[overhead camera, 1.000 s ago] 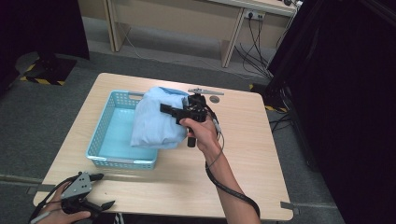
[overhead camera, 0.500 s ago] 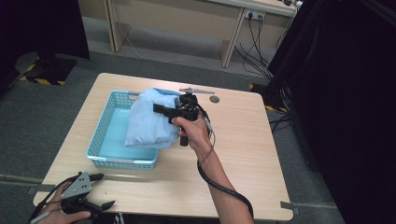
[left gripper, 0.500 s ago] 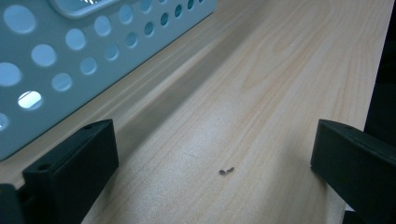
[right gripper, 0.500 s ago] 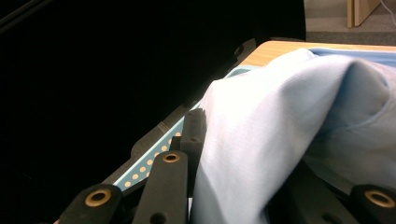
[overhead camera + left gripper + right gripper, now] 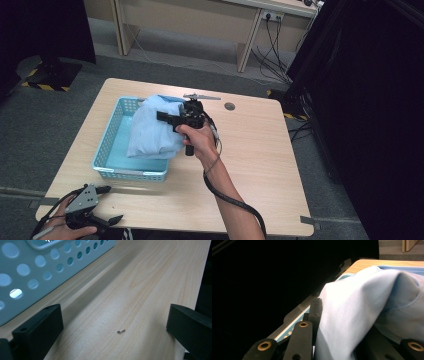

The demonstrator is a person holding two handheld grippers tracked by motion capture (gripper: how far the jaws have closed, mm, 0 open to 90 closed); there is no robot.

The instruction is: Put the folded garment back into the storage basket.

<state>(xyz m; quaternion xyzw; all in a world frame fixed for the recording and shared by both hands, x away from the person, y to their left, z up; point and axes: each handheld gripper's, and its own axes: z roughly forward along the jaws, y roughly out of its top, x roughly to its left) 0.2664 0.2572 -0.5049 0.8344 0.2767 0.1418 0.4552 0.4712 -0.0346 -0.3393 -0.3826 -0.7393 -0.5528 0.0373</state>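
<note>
At the lower left of the high view, the left gripper [image 5: 102,220] is held at the table [image 5: 260,165] edge, jaws spread apart with nothing between them. At centre, the right gripper [image 5: 167,119] is clenched on the light blue cloth [image 5: 150,132], which is draped over the blue basket [image 5: 112,150].

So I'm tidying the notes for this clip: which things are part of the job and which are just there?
In the job:
- light blue cloth
- blue basket
- right gripper, shut on the cloth
- table

Just there:
- left gripper, open, near the table's front edge
- round cable port in the tabletop
</note>
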